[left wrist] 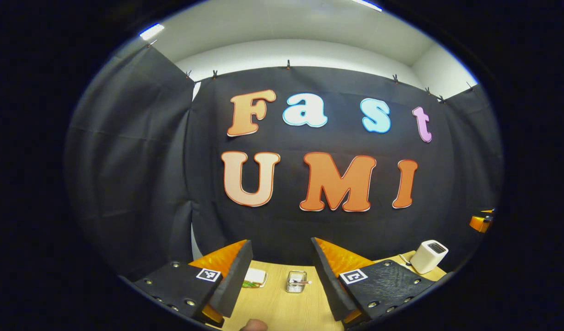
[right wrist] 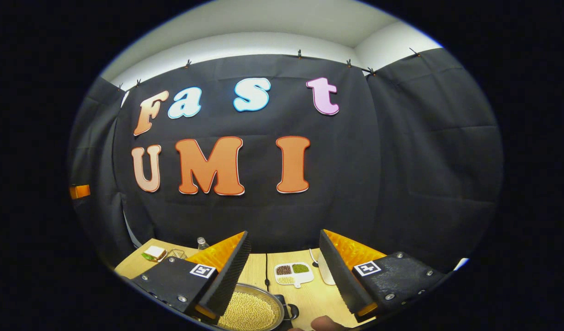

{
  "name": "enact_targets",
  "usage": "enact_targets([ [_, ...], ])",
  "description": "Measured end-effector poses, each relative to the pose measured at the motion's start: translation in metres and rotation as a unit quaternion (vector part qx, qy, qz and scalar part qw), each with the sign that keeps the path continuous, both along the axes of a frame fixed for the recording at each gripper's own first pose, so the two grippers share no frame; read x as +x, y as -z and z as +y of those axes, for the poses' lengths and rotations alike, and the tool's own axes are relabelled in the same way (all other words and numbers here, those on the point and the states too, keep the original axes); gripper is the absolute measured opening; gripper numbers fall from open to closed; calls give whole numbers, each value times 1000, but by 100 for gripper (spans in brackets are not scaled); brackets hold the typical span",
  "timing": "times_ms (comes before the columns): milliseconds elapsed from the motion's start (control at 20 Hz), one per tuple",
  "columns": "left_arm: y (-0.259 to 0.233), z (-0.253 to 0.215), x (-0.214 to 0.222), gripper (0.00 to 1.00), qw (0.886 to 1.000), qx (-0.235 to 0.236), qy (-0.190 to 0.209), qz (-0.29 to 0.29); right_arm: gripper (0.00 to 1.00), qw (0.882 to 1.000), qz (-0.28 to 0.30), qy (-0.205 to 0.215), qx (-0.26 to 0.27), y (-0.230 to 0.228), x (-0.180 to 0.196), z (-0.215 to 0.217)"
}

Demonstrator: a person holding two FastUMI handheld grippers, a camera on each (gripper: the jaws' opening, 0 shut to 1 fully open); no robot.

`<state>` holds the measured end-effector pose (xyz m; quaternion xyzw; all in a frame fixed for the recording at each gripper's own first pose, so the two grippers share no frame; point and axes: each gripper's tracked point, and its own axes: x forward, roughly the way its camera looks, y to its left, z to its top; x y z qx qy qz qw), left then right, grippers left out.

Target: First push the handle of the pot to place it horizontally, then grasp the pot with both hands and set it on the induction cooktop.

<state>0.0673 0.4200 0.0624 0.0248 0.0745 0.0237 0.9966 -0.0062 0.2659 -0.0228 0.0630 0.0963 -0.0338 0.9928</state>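
Observation:
A metal pot filled with small pale beans sits low in the right gripper view, with a dark side handle on its right. My right gripper hangs open above it, its left finger over the pot's left part. In the left gripper view my left gripper stands open above the wooden table, with nothing between its fingers. The right gripper shows as an orange part at the far right edge there, and the left gripper as an orange part at the far left of the right gripper view.
A small wire holder, a plate with a sandwich and a white box-shaped appliance stand at the table's back. In the right gripper view, a white dish of sorted beans, a sandwich and a bottle top lie beyond the pot.

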Motion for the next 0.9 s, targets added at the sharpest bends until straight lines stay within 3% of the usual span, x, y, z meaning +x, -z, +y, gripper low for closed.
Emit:
enact_targets([
  [100,-17,13,1,76,1000,-5,-11,-14,89,1000,-10,0,2,-15,1,-2],
  [150,-29,15,1,78,1000,-16,-15,-22,99,1000,-18,1,0,-24,1,-4],
  [350,-78,34,-3,76,997,-8,-25,-73,89,998,-59,5,-7,-68,1,-10],
  [400,-89,35,-5,76,996,-3,-25,-87,98,998,-65,7,-9,-77,2,-12],
  [500,-112,34,-11,76,993,8,-25,-113,93,997,-79,5,-10,-92,1,-11],
  [600,-129,27,-19,76,991,12,-16,-133,98,995,-102,2,-18,-110,0,-12],
  [700,-136,19,-20,75,990,15,-8,-142,89,993,-115,2,-26,-120,-1,-12],
  [750,-137,18,-21,75,989,17,-7,-144,98,992,-120,1,-28,-124,-2,-10],
  [900,-133,13,-24,76,990,8,-3,-142,98,991,-134,1,-31,-132,-4,-12],
])
